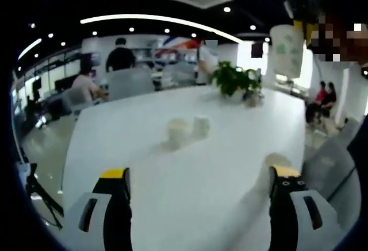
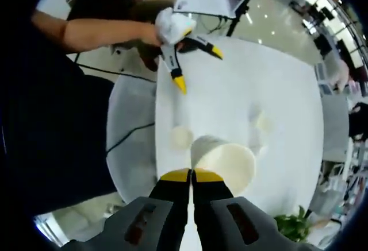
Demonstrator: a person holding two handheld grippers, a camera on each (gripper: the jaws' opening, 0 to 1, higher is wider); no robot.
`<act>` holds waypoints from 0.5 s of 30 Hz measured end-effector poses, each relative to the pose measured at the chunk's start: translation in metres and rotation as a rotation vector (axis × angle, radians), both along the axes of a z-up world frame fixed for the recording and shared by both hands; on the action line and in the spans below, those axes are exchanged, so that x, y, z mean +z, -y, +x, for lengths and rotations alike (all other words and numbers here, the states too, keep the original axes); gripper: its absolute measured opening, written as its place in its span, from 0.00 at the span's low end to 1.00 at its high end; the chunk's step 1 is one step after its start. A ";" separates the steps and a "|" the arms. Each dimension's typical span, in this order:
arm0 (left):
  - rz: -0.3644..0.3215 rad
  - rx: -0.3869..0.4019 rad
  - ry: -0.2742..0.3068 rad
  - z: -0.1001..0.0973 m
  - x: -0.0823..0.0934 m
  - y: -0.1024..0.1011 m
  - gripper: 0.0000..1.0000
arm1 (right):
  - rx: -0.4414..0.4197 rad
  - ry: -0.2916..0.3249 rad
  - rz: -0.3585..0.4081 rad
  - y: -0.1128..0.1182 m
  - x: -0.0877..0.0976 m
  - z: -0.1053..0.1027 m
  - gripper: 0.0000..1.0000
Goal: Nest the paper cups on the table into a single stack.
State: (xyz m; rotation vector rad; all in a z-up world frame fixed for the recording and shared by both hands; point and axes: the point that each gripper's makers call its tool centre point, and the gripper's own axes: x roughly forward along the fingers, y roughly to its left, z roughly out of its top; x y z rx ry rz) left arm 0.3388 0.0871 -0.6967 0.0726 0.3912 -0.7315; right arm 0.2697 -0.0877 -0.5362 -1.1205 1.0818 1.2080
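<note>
Basically had right gripper (image 2: 192, 176) pinched on a paper cup (image 2: 225, 162) rim, left gripper (image 1: 201, 176) wide open, two cups (image 1: 187, 130) at 12 o'clock.

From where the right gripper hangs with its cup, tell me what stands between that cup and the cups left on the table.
Nothing visible does. The right gripper pinches the rim of a paper cup above the white table. Below it the loose cups stand apart on bare tabletop. The left gripper, jaws open, hovers off to the side.

Two blurred paper cups (image 1: 187, 130) on the table (image 1: 172, 170) could be touching or apart.
</note>
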 end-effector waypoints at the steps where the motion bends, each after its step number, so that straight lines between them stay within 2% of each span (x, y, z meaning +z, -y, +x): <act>1: 0.000 0.005 -0.001 0.000 -0.001 0.000 0.98 | -0.001 -0.002 0.001 0.000 -0.001 0.000 0.00; 9: -0.013 0.021 -0.013 -0.002 -0.005 -0.001 0.98 | -0.013 -0.016 -0.006 0.002 -0.012 -0.002 0.00; 15: -0.016 0.027 -0.015 -0.002 -0.006 -0.002 0.98 | -0.026 -0.021 -0.015 0.003 -0.026 -0.002 0.00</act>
